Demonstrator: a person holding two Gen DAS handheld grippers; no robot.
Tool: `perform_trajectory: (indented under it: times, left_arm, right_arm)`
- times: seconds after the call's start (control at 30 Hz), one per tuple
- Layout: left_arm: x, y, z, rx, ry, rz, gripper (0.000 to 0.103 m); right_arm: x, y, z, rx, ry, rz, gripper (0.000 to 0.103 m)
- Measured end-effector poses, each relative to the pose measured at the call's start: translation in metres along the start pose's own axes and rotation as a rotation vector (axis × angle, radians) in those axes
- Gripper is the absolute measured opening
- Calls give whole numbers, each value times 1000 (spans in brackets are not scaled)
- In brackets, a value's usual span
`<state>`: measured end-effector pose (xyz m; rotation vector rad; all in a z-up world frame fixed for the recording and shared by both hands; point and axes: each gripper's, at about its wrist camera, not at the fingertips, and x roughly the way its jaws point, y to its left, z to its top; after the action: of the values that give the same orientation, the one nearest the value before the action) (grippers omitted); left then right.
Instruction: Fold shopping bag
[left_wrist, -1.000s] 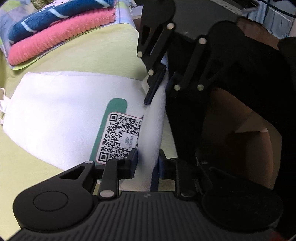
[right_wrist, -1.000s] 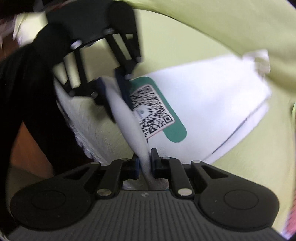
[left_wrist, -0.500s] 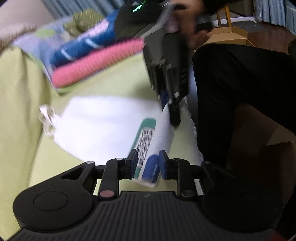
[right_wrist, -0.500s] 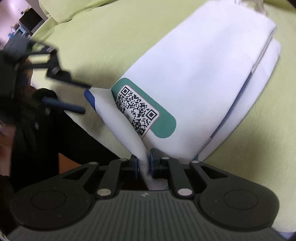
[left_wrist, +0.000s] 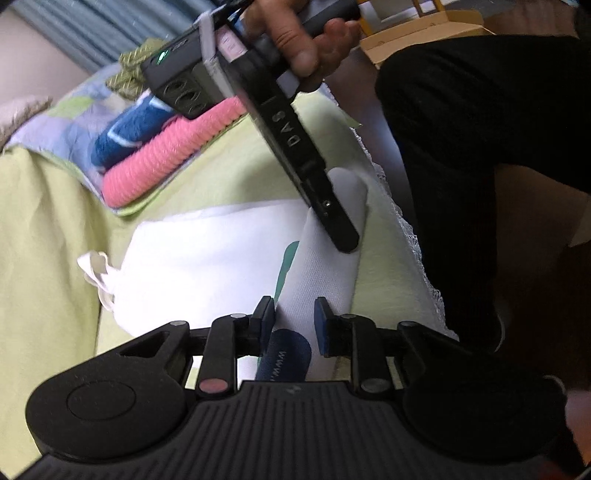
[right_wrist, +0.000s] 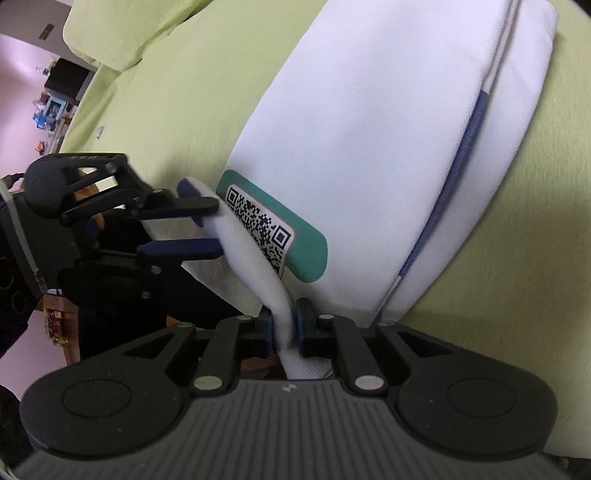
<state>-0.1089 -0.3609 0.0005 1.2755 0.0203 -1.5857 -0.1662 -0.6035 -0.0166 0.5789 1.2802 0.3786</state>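
Note:
A white shopping bag (left_wrist: 203, 258) (right_wrist: 369, 147) with a QR label on a green patch (right_wrist: 258, 221) lies flat on the lime-green cover (right_wrist: 166, 92). One long edge of it is lifted into a raised fold that spans between both grippers. My left gripper (left_wrist: 293, 321) (right_wrist: 210, 225) is shut on one end of that fold, near a dark blue printed patch (left_wrist: 286, 356). At the other end my right gripper (right_wrist: 284, 325) (left_wrist: 343, 236) is shut on the fabric, and a hand (left_wrist: 295, 37) holds it edge-on in the left wrist view. The fold partly covers the label.
Folded pink (left_wrist: 166, 162) and blue (left_wrist: 129, 133) towels are stacked on a patchwork cloth at the back. A person's dark-clothed legs (left_wrist: 480, 147) stand along the cover's lace-trimmed edge (left_wrist: 406, 229). The bag's handles (left_wrist: 96, 273) bunch at its far end.
Both grippers have raised the bag's near edge and carried it over the label. The right gripper has turned edge-on in the left wrist view, where the QR code is now hidden.

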Motion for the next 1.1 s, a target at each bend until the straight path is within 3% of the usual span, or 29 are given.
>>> perform_trajectory:
  times: [0.2, 0.27, 0.33, 0.4, 0.47, 0.63, 0.77, 0.93, 1.1]
  left_arm:
    - [10, 12, -3, -77, 16, -31, 27]
    - [11, 16, -4, -102, 19, -41, 27]
    - [13, 19, -3, -129, 32, -44, 27]
    - [15, 22, -1, -156, 48, -43, 27]
    - [16, 21, 2, -177, 68, -35, 27]
    - [25, 29, 2, -251, 93, -42, 26]
    - [25, 34, -1, -290, 86, -58, 26]
    - [27, 38, -3, -318, 81, -71, 26]
    - [30, 50, -7, -365, 71, -119, 26]
  right_arm:
    - [-12, -2, -7, 16, -121, -20, 12]
    - [-24, 3, -15, 2, -187, -74, 24]
    - [-37, 7, -25, -24, -250, -135, 26]
    - [-39, 11, -29, -39, -301, -173, 24]
    - [-38, 12, -33, -45, -347, -202, 15]
    - [-37, 0, -36, -40, -395, -232, 16]
    - [-42, 12, -45, -65, -432, -259, 17]
    - [-50, 67, -89, -322, -556, -475, 18]
    - [3, 114, -128, -743, -456, -788, 21]
